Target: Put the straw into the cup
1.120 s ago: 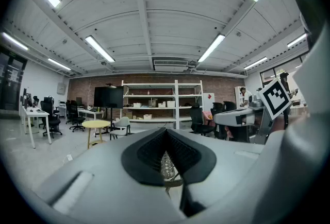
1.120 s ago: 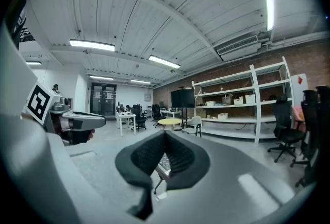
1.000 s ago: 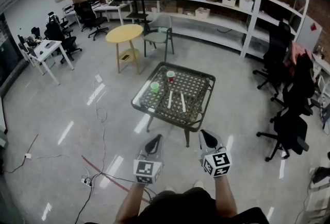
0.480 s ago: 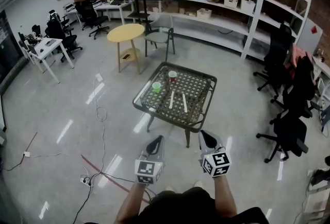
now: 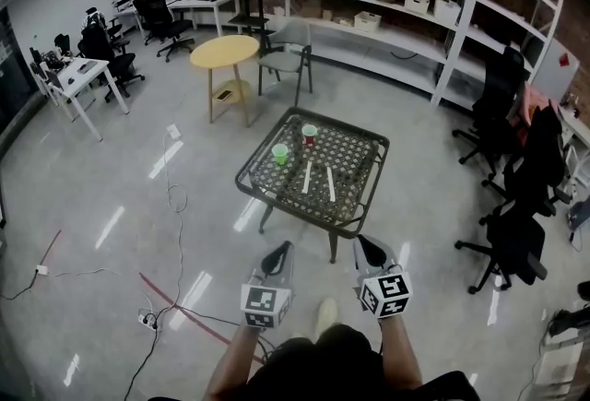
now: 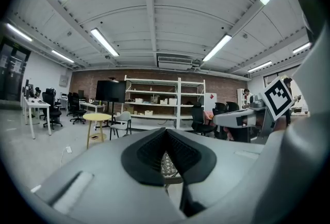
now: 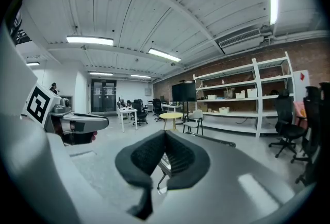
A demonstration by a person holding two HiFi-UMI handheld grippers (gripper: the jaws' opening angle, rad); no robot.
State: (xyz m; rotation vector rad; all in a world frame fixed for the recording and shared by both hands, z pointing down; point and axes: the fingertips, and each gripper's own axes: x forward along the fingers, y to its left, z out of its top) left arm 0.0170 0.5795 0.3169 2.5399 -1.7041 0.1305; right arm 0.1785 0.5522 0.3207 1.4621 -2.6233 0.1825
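Note:
A low black mesh table stands ahead on the floor. On its far side are a green cup and a red cup. Two pale straws lie side by side nearer the middle. My left gripper and right gripper hover level in front of me, well short of the table's near edge. Both are shut, with nothing between the pads. In the left gripper view the left gripper covers most of the table; the right gripper does the same in its own view.
A yellow round table and a grey chair stand beyond the mesh table. Black office chairs line the right side. Cables and a power strip lie on the floor at my left. Shelving runs along the back wall.
The whole scene has shifted slightly as the person steps toward the mesh table; a shoe now shows below the grippers. Both grippers stay shut and level.

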